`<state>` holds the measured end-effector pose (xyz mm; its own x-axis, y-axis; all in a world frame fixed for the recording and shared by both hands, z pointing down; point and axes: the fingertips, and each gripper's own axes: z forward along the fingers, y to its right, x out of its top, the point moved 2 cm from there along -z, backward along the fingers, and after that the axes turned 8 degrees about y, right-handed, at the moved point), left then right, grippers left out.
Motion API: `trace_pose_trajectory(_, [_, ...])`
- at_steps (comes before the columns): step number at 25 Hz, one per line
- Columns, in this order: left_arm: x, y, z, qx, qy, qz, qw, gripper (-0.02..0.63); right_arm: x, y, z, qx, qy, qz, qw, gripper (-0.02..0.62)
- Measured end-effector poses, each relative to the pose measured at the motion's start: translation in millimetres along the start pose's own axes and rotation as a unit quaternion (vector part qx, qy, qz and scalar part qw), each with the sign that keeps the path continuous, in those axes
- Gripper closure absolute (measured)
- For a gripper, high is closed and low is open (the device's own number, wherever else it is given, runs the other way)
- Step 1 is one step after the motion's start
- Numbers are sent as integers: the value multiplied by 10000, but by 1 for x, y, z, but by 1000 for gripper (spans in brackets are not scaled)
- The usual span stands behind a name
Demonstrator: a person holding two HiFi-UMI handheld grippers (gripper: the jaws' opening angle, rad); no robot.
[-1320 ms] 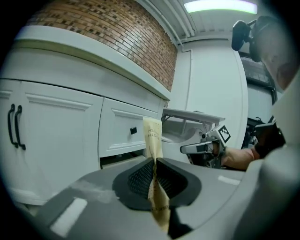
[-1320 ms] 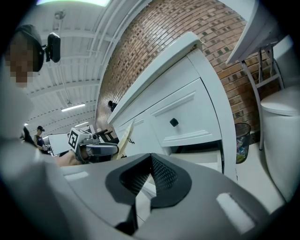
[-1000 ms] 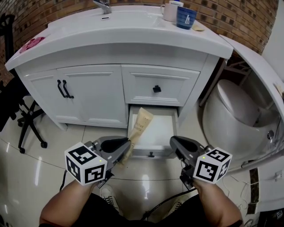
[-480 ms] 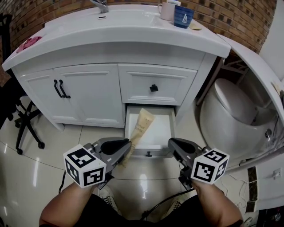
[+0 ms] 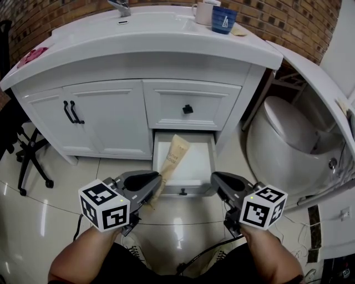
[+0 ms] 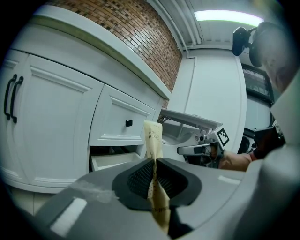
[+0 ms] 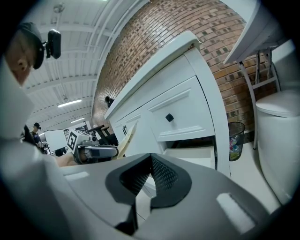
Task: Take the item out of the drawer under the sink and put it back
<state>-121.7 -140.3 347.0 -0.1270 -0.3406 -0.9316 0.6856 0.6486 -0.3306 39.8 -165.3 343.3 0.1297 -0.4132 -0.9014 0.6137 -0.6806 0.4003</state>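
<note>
White vanity cabinet [image 5: 111,119] under a white sink top [image 5: 155,39], set against a brick wall [image 5: 288,22] and seen steeply from above; a white toilet [image 5: 283,144] stands to its right and a black office chair [image 5: 28,161] to its left on the glossy tiled floor [image 5: 55,194]. The cabinet has two doors with black handles at left and an upper drawer [image 5: 191,105], closed, at right. Below it, the bottom drawer [image 5: 208,161] is pulled out, its pale interior exposed. The left gripper [image 5: 155,182] and the right gripper [image 5: 218,180] are held side by side just in front of this drawer, each carrying its marker cube. The left gripper's jaws [image 6: 155,171] pinch the lower end of a flat cream tube [image 5: 173,158] and are beginning to open, with the tube between the pads; the tube [image 6: 153,138] rises from the jaws and leans over the open drawer, and whether its upper end touches the drawer cannot be told. The right gripper's jaws [image 7: 149,176] are pressed together with nothing between them. On the sink top's far right corner stand a white mug [image 5: 204,14] and a blue cup [image 5: 223,21], just beside each other; a faucet [image 5: 119,6] sits at the back edge.
</note>
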Motion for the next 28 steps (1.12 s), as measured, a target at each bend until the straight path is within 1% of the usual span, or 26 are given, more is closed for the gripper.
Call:
trace_pose_trajectory(3, [-1,2,1,-11,-42,58,10000,574,0,-1,0,13,17,7,10000,592])
trace_pose_trajectory(7, [-1,0,0,76,-36,174,9998,575,0,-2,0,29,0,-11,10000,592])
trace_pose_trajectory(13, [1,-2,2,120,-40,192,9997,575,2,-6,-1,92,32,-8,10000,593])
trace_pose_trajectory(15, [3,-4,4,176,-38,265,9995,575,2,-7,-1,113,24,-23,9999,592])
trace_pose_trajectory(19, [21,-9,17,301,-29,808,9963,575,2,-5,3,165,40,13,9999,592])
trace_pose_trajectory(23, [39,-15,38,300,-28,1042,9941,575,6,-6,6,198,85,48,9998,592])
trace_pose_trajectory(28, [46,-37,73,385,-293,1582,9862,575,5,-6,8,232,107,81,9996,593])
